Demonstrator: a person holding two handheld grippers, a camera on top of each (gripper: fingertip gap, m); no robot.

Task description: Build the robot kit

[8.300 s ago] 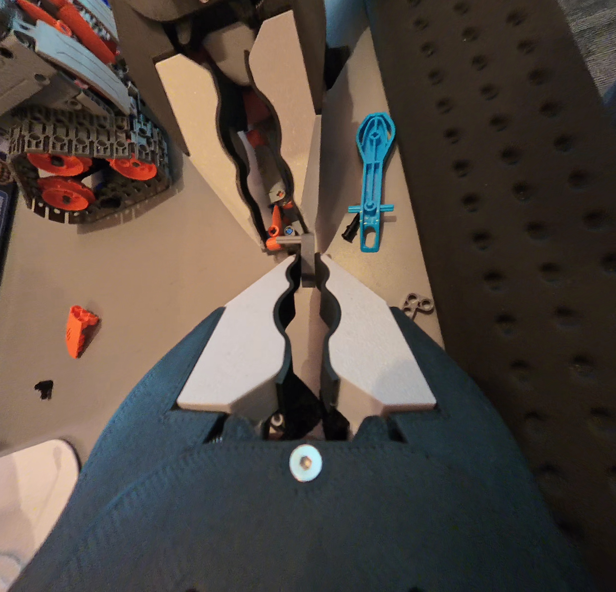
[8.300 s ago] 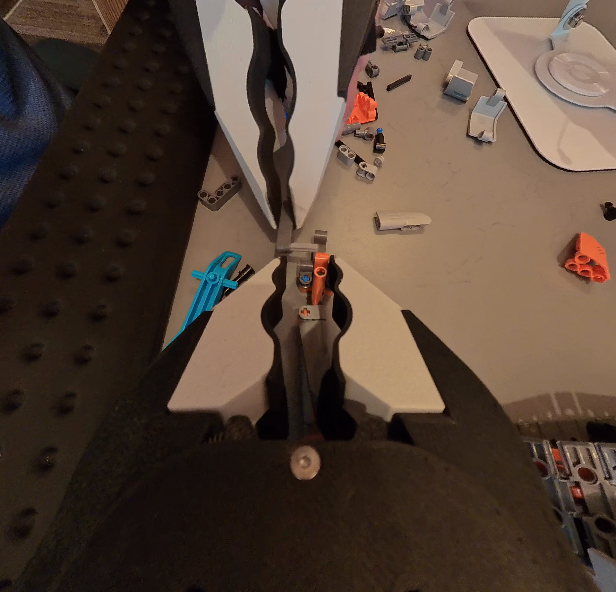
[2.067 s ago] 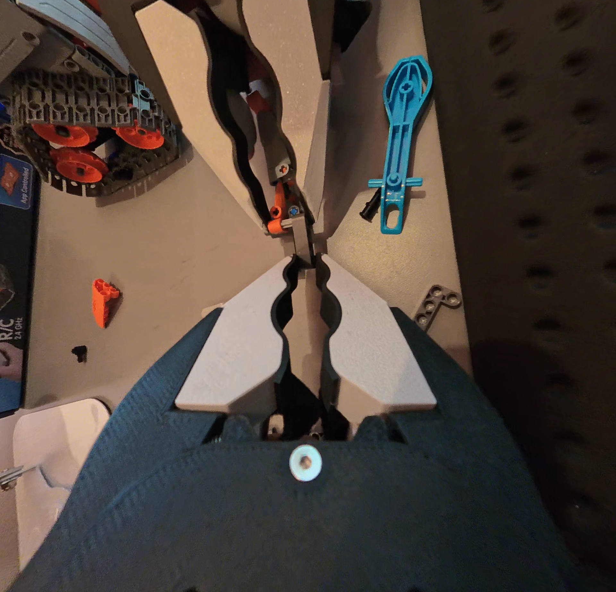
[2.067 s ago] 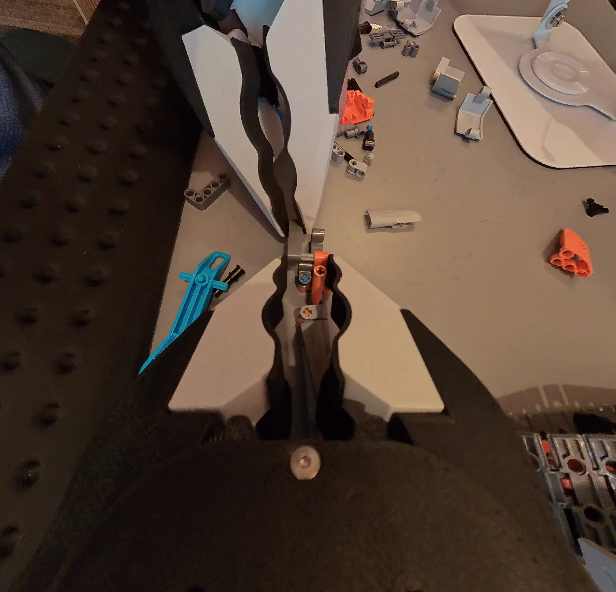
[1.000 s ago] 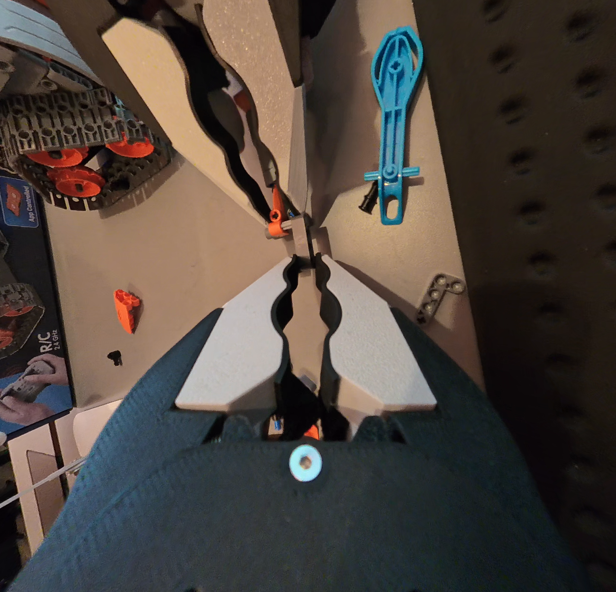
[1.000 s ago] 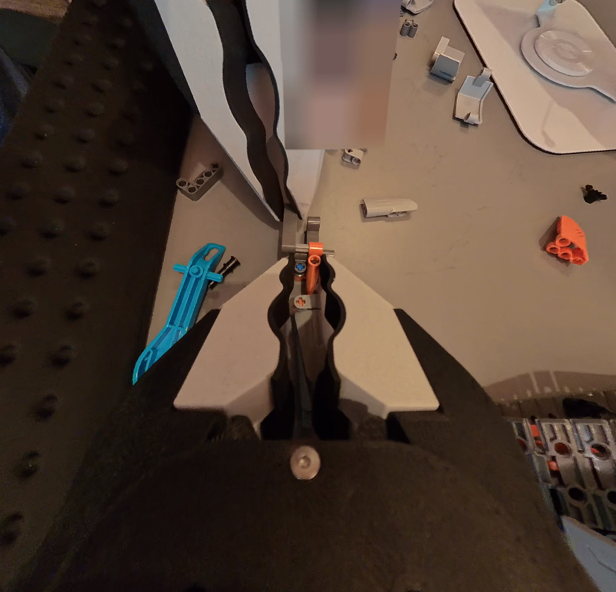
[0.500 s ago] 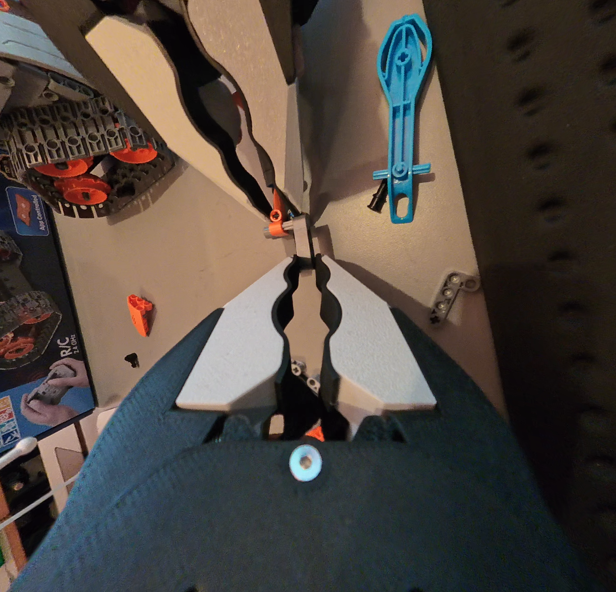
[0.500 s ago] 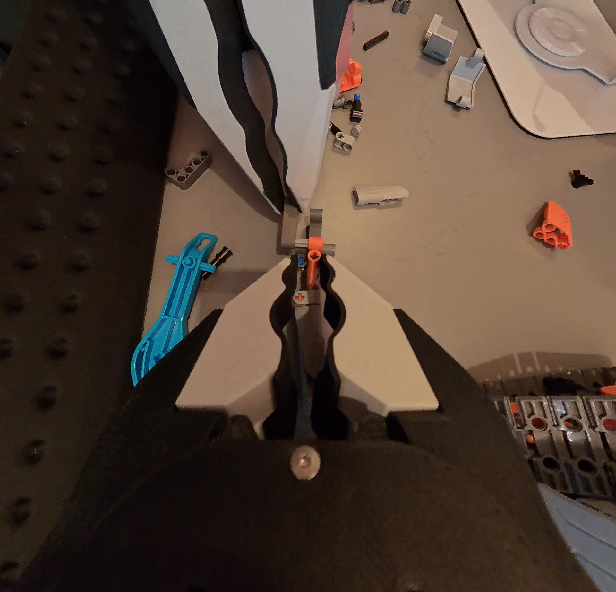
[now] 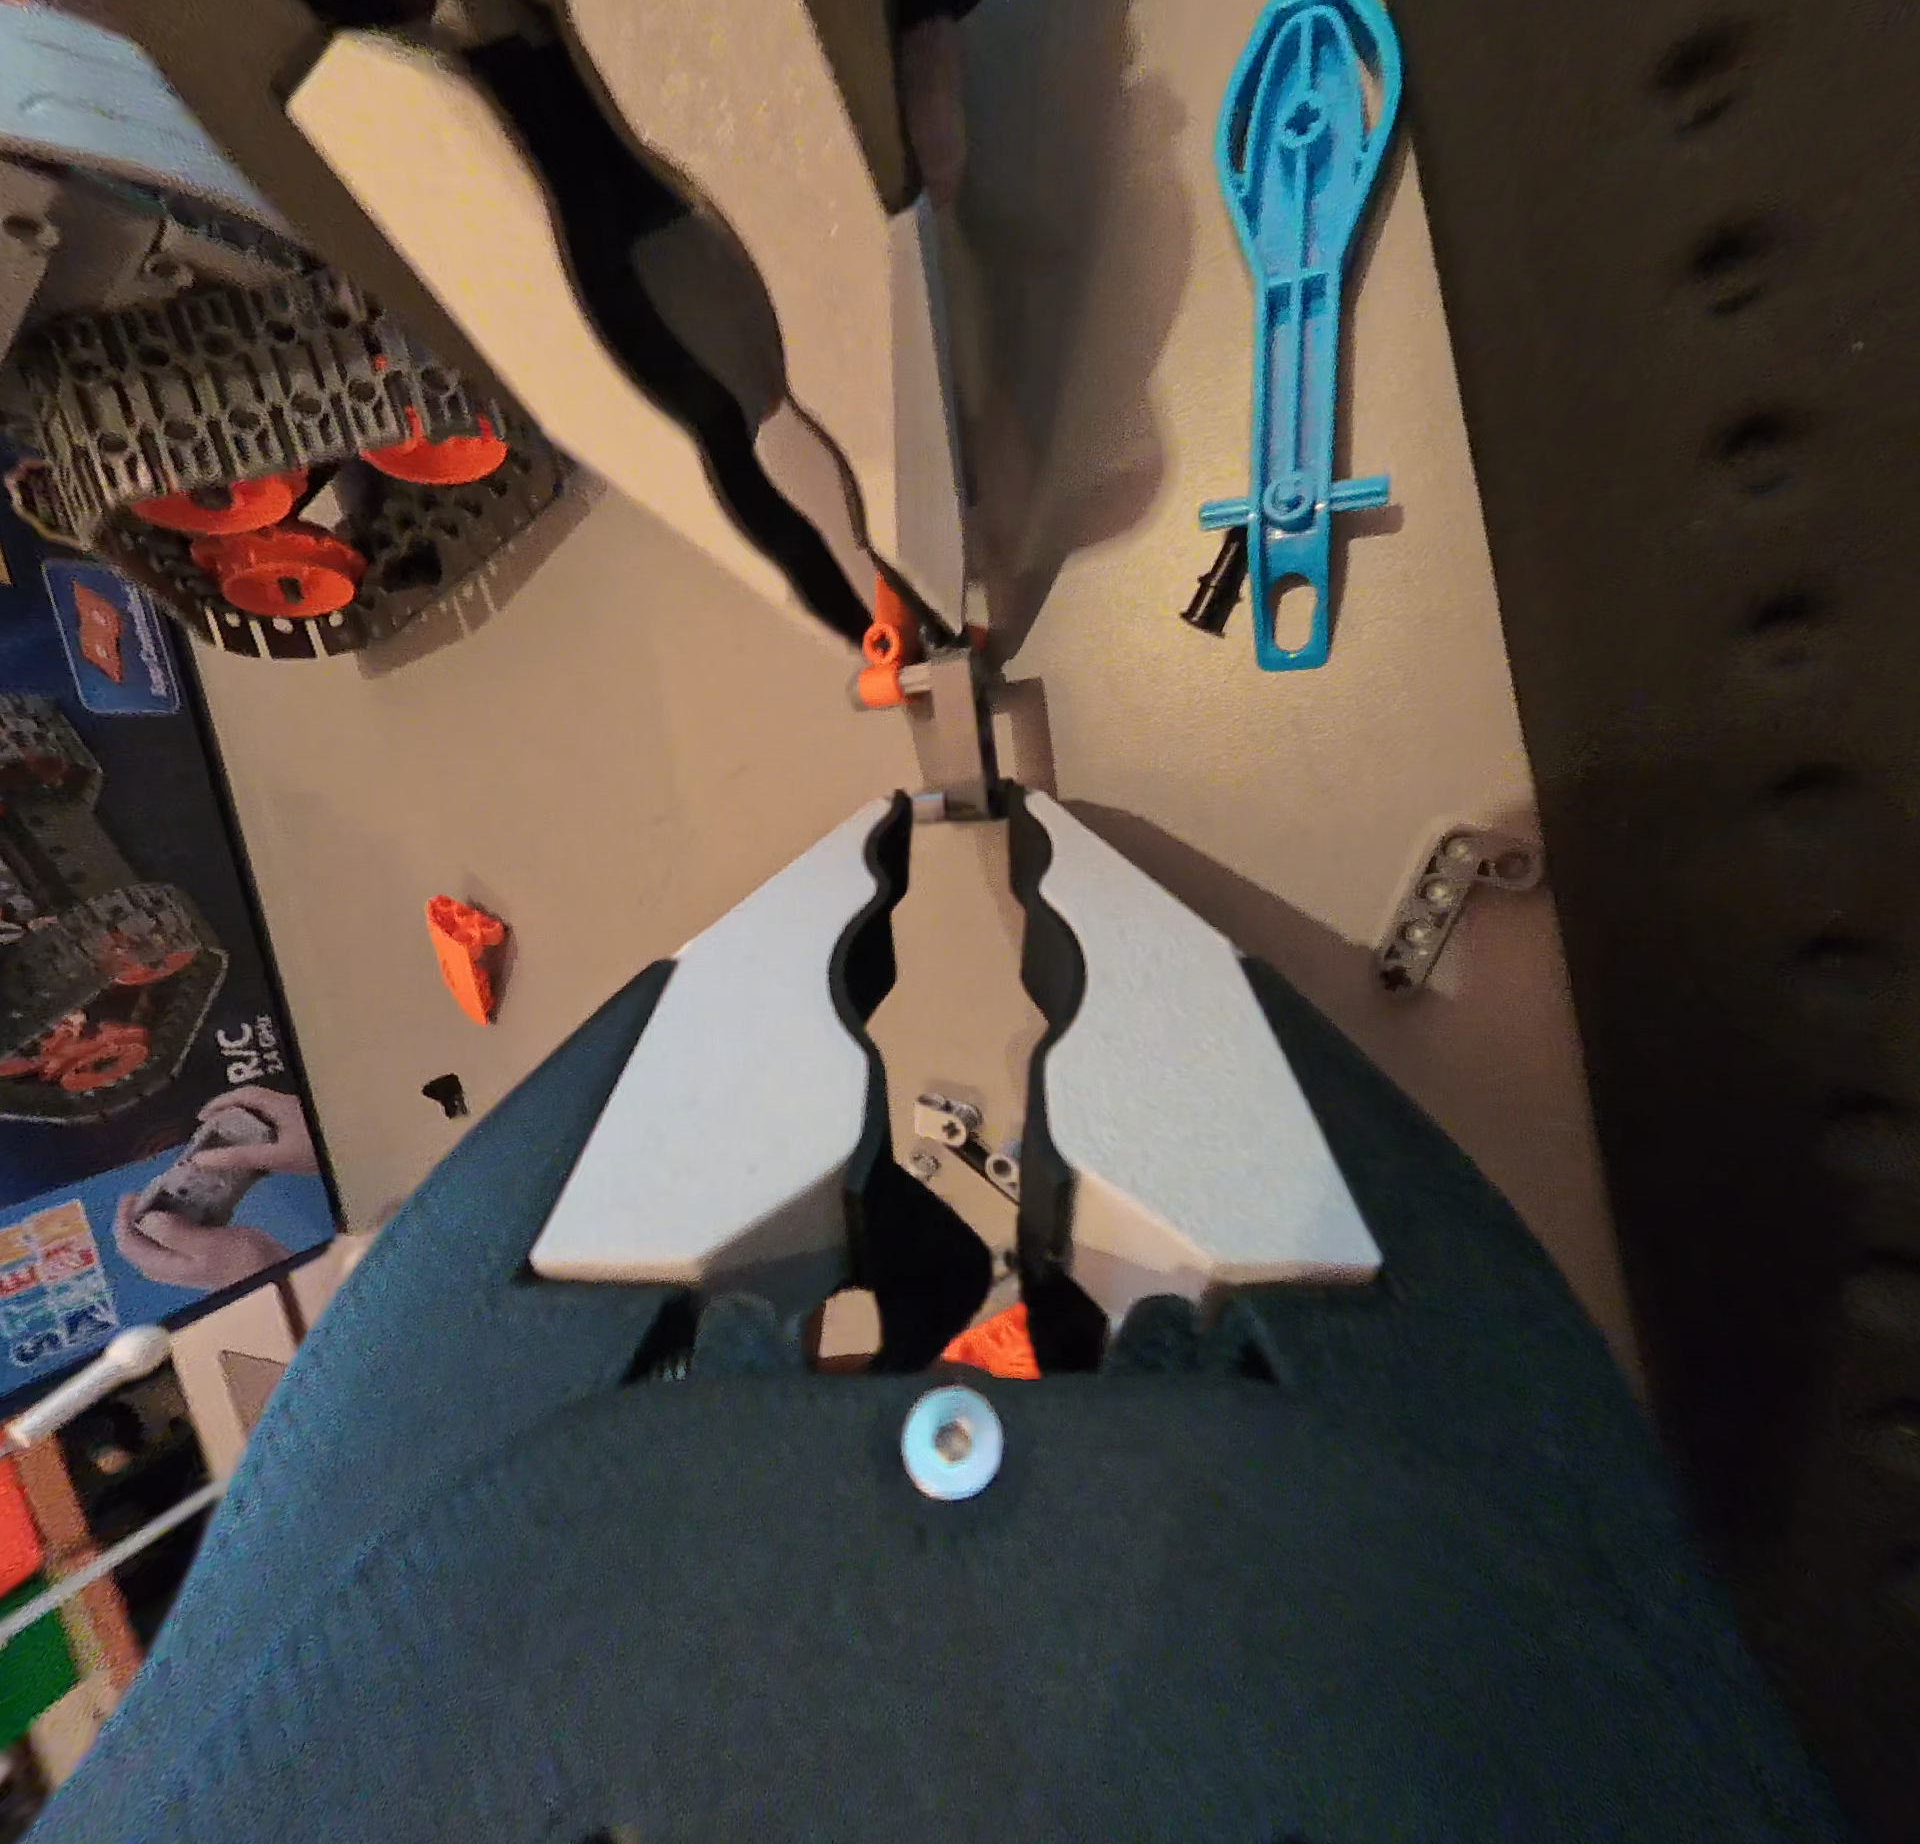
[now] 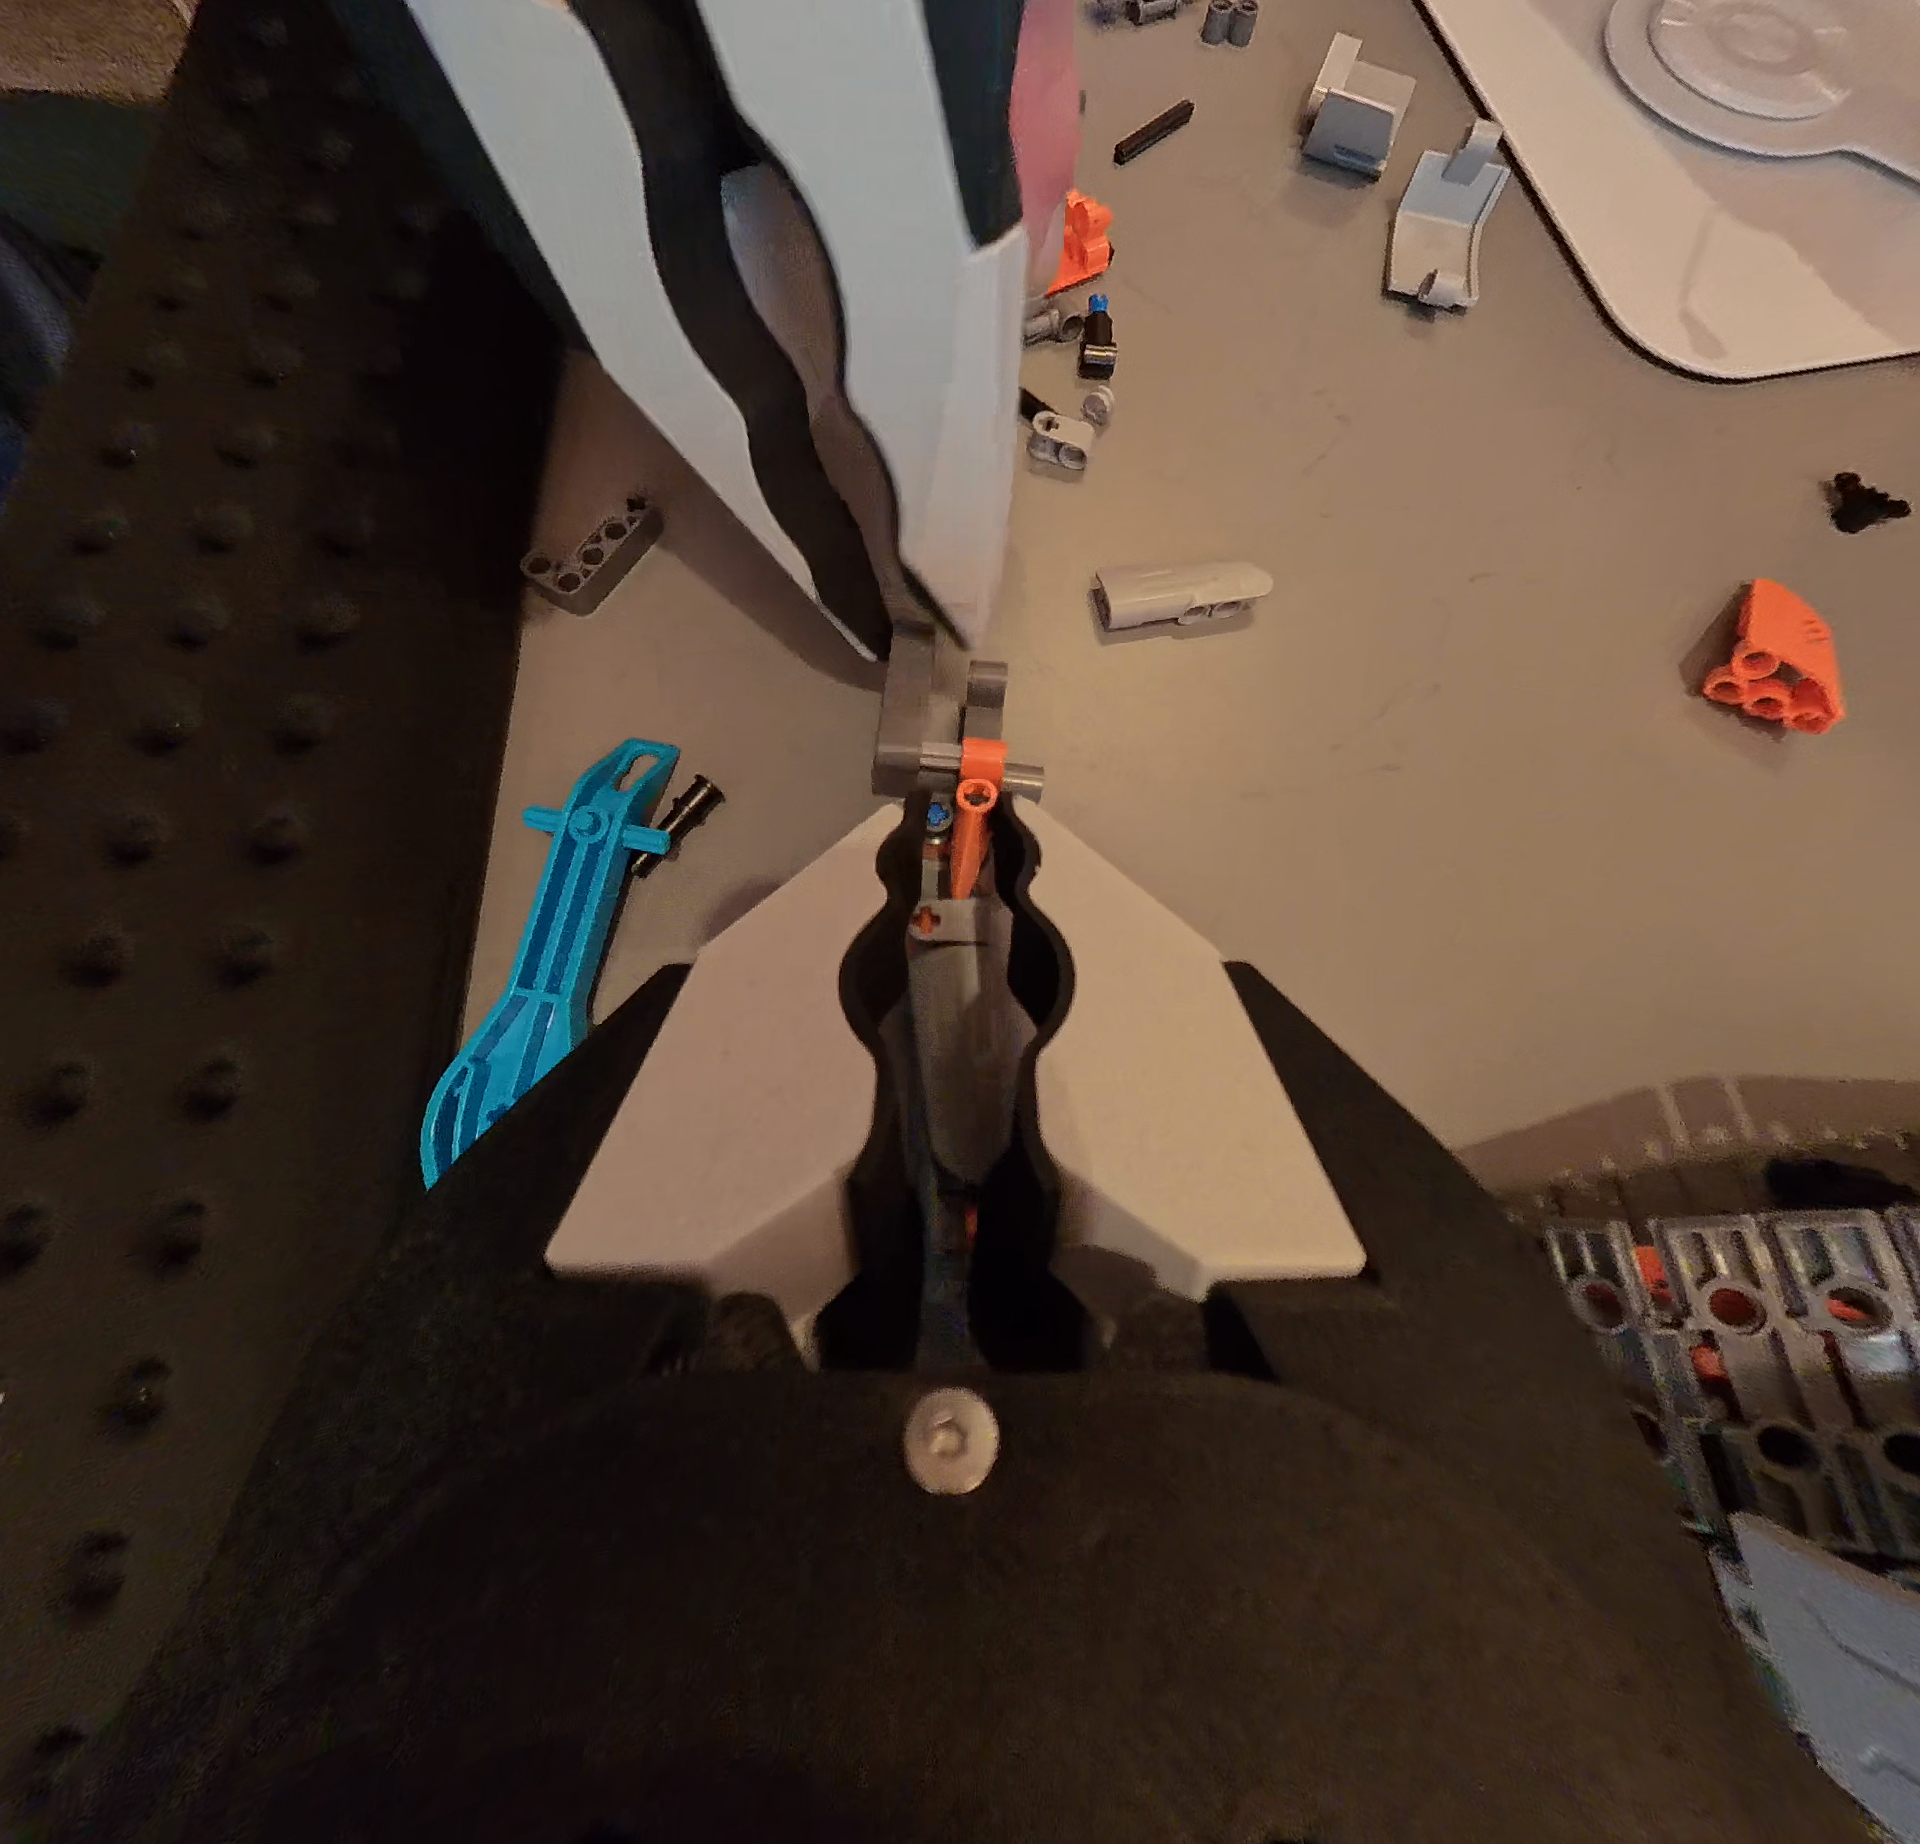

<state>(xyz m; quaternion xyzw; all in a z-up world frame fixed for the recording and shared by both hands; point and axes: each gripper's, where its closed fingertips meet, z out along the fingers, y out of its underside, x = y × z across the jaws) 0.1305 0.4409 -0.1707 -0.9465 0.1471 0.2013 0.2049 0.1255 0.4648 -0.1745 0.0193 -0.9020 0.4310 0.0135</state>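
My left gripper (image 9: 956,807) is shut on a small grey connector piece (image 9: 948,729) held tip to tip against my right gripper. My right gripper (image 10: 956,820) is shut on a thin grey and orange rod assembly (image 10: 951,973) whose orange lever (image 10: 975,807) sticks out at its tips. The grey connector (image 10: 914,719) sits on the cross axle beside the orange lever. Both are held above the grey table (image 10: 1351,807). The left gripper shows at the top of the right wrist view (image 10: 923,641), and the right gripper at the top of the left wrist view (image 9: 940,618).
A blue lever tool (image 9: 1294,319) with a black pin (image 9: 1210,589) and a grey angled beam (image 9: 1444,911) lie beside a black studded mat (image 9: 1714,651). A tracked model (image 9: 260,444), its box (image 9: 104,963), orange wedge (image 10: 1777,677), grey panel (image 10: 1179,594) and white stand base (image 10: 1662,184) surround. The tips of both grippers are at nearly the same place.
Both grippers have stayed shut and tip to tip. They have risen from the table together, so more of the box and loose parts shows. The orange lever now stands edge-on.
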